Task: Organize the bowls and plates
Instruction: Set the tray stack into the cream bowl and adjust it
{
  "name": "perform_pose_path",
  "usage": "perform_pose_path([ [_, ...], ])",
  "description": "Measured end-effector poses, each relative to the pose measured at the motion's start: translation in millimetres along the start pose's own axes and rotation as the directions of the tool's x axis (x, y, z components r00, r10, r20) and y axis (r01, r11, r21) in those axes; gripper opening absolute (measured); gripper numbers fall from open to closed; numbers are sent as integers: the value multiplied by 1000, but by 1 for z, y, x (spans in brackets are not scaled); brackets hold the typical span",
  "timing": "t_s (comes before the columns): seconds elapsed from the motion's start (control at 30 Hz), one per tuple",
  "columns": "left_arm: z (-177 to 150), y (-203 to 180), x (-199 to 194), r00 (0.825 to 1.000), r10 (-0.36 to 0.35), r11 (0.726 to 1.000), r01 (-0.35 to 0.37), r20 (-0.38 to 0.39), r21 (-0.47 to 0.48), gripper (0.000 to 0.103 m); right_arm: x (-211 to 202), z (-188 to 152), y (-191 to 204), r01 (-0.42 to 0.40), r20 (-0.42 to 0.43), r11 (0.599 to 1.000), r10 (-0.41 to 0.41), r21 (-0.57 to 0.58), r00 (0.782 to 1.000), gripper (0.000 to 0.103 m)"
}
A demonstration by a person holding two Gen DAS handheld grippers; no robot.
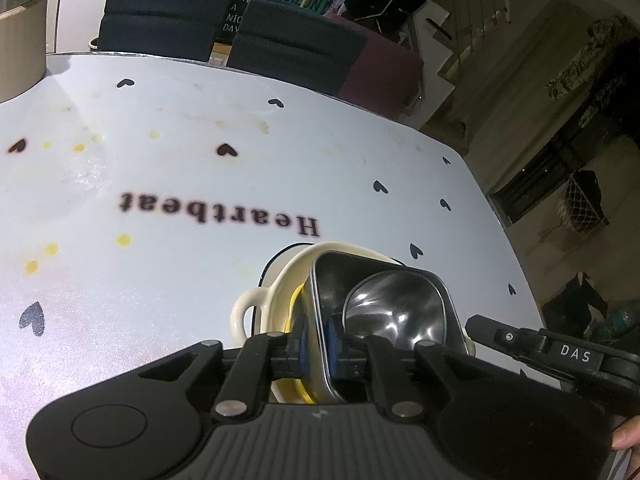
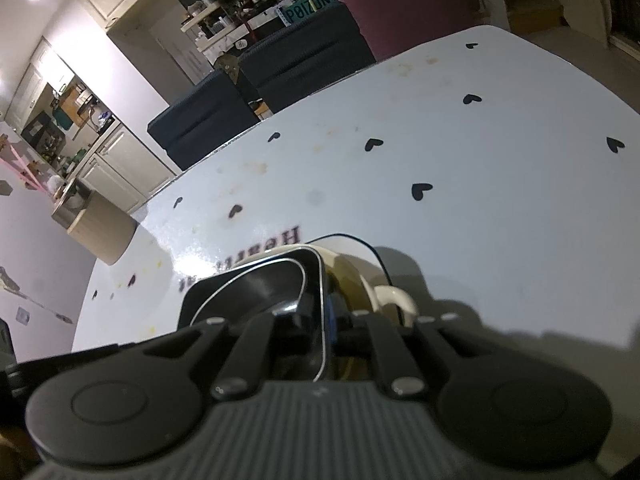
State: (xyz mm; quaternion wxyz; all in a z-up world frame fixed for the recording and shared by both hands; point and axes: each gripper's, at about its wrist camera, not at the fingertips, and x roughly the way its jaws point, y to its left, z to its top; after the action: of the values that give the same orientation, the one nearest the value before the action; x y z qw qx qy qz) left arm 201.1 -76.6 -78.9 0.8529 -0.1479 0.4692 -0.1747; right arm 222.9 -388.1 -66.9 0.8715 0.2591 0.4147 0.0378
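On the white heart-print table (image 1: 160, 184) stands a cream handled bowl (image 1: 280, 280) with a yellow rim (image 1: 294, 304) showing inside it. A square steel tray (image 1: 332, 276) is nested in the bowl, and a smaller steel bowl (image 1: 400, 308) lies in the tray. My left gripper (image 1: 318, 338) straddles the tray's left wall, its blue pads a little off the metal, open. My right gripper (image 2: 316, 316) is on the opposite wall of the steel tray (image 2: 256, 288), and its blue pad lies against the rim. The cream bowl (image 2: 352, 276) shows behind it.
Two dark blue chairs (image 1: 160, 20) (image 1: 296, 44) and a maroon seat (image 1: 380, 68) line the table's far edge. A tan round container (image 1: 20, 52) stands at the table's far left corner. A person's fingertip (image 1: 628, 436) shows at the lower right.
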Motion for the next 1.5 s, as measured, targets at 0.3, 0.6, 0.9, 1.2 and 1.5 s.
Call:
perform_pose_path([
  [0.3, 0, 0, -2, 1000, 0, 1000, 0, 0, 1, 16, -1, -1, 1, -10, 9, 1000, 10, -4, 1000, 15],
  [0.6, -2, 0, 5, 999, 7, 1000, -6, -36, 18, 14, 7, -3, 4, 20, -26, 999, -20, -25, 999, 19],
  [0.9, -5, 1, 13, 998, 25, 999, -24, -50, 28, 9, 2, -3, 12, 10, -9, 996, -10, -85, 1000, 10],
  [1.2, -4, 0, 8, 999, 6, 1000, -5, -33, 23, 9, 12, -5, 10, 33, -47, 996, -37, -85, 998, 7],
  [1.5, -4, -1, 5, 1000, -2, 1000, 3, -21, 27, 9, 16, -6, 5, 36, -67, 997, -40, -62, 997, 6],
])
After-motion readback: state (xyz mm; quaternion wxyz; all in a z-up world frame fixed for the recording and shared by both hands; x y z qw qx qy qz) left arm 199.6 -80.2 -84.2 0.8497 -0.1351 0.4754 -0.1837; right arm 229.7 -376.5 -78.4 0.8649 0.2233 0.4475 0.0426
